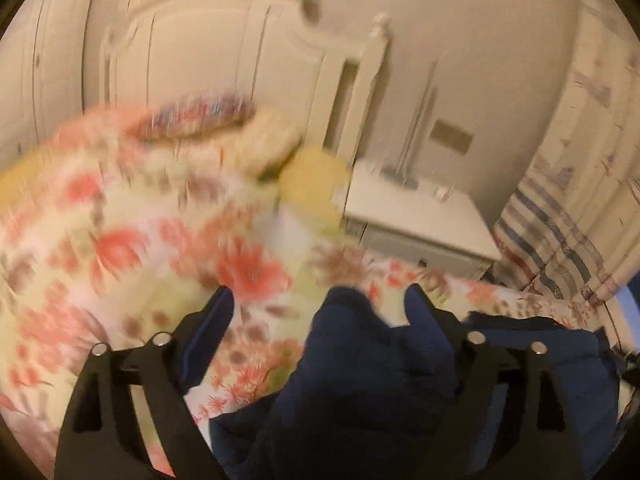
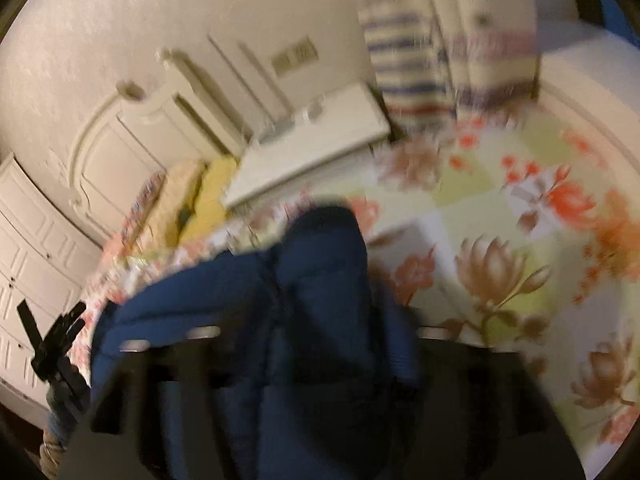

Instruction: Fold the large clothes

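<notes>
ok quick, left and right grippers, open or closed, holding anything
Left gripper: open, navy garment bunched against one finger, not clamped.
Right gripper: too blurred to tell; navy garment is draped over it.

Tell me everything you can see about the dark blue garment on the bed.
The dark blue fabric garment looks thick and soft, with a seam running across it. It is bunched and rumpled, not flat, and lies on the floral bedspread. In the left wrist view the left tongs stand open, with a fold of the cloth rising between the fingers. In the right wrist view the cloth drapes over the right tongs; blur hides whether they grip it.
</notes>
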Available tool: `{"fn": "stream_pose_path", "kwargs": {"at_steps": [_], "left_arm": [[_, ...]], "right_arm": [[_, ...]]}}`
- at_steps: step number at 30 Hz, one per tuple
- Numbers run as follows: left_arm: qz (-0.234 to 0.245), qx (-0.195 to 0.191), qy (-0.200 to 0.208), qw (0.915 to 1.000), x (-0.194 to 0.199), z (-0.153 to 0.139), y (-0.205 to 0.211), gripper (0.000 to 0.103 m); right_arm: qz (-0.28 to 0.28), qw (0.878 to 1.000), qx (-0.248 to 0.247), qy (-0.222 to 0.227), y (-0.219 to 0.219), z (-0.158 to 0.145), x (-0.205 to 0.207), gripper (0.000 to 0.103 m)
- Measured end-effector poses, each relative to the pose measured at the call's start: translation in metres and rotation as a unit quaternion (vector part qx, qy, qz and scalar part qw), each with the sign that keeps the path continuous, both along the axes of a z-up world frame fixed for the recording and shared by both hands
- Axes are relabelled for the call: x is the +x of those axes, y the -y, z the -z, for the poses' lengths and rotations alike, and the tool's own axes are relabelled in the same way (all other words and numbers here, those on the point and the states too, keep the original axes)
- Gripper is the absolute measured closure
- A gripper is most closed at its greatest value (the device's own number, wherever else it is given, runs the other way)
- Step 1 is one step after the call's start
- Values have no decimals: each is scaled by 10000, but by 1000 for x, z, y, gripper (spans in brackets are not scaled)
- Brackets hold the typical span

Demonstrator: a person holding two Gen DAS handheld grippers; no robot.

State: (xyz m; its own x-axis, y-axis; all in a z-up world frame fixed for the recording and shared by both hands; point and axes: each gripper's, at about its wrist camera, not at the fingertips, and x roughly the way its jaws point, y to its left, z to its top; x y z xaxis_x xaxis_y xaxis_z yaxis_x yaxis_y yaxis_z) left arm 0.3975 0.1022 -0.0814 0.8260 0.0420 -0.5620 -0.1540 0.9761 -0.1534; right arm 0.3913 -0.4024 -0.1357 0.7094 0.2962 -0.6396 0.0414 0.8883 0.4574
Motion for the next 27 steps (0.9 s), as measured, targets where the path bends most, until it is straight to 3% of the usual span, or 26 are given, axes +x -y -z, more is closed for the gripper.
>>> {"fn": "stream_pose_path", "kwargs": {"at_steps": [1, 3, 4, 5, 7, 9, 13, 15, 18, 19, 20, 22, 23, 24, 25, 27], "left_arm": [[-42, 205, 89, 9997, -4, -7, 5, 15], [169, 503, 287, 9982, -15, -17, 9, 15], [346, 511, 158, 9980, -16, -16, 6, 15], [610, 441, -329, 9966, -15, -10, 1, 15], [1016, -105, -925, 9905, -27, 1, -20, 22], [1267, -788, -1049, 9832, -67, 13, -53, 21], [1327, -1313, -1137, 9758, -139, 38, -91, 16], [1469, -1707, -1254, 9662, -169, 55, -100, 16], [1508, -1845, -1353, 9617, -186, 75, -95, 15], [1504, -1888, -1332, 9612, -186, 77, -91, 10], [1494, -1827, -1160, 9648, -186, 75, -85, 9], [1707, -1980, -1167, 9581, -173, 76, -71, 8], [1711, -2044, -1215, 9561, -164, 79, -61, 2], [1669, -1941, -1177, 9595, -161, 78, -53, 3], [1621, -1612, -1257, 9654, -156, 75, -39, 4], [1616, -1408, -1263, 9686, -159, 70, -26, 24]], "right_arm": [[-9, 9997, 73, 230, 2, -10, -8, 4], [-109, 9996, 72, 269, 5, -21, -18, 4], [-202, 9997, 11, 106, 7, -22, -24, 4], [-304, 9995, -27, -87, 10, -20, -29, 4], [-555, 9978, -41, -371, 18, -11, -58, 4], [-783, 9962, -29, -383, 24, -1, -92, 4], [-1269, 9915, 167, -217, 24, 22, -177, 4], [-1461, 9883, 330, -279, 17, 36, -201, 4], [-1538, 9878, 152, -165, -2, 42, -215, 4], [-1432, 9896, 73, -119, -7, 41, -213, 4], [-1379, 9903, 137, -105, -7, 41, -210, 4], [-1249, 9913, 427, 21, -5, 40, -197, 5], [-1219, 9912, 517, 13, -2, 43, -191, 7], [-1197, 9909, 611, -37, -2, 47, -186, 14], [-1154, 9912, 640, -52, -2, 48, -186, 22], [-1217, 9915, 433, 179, -6, 41, -197, 39]]}}
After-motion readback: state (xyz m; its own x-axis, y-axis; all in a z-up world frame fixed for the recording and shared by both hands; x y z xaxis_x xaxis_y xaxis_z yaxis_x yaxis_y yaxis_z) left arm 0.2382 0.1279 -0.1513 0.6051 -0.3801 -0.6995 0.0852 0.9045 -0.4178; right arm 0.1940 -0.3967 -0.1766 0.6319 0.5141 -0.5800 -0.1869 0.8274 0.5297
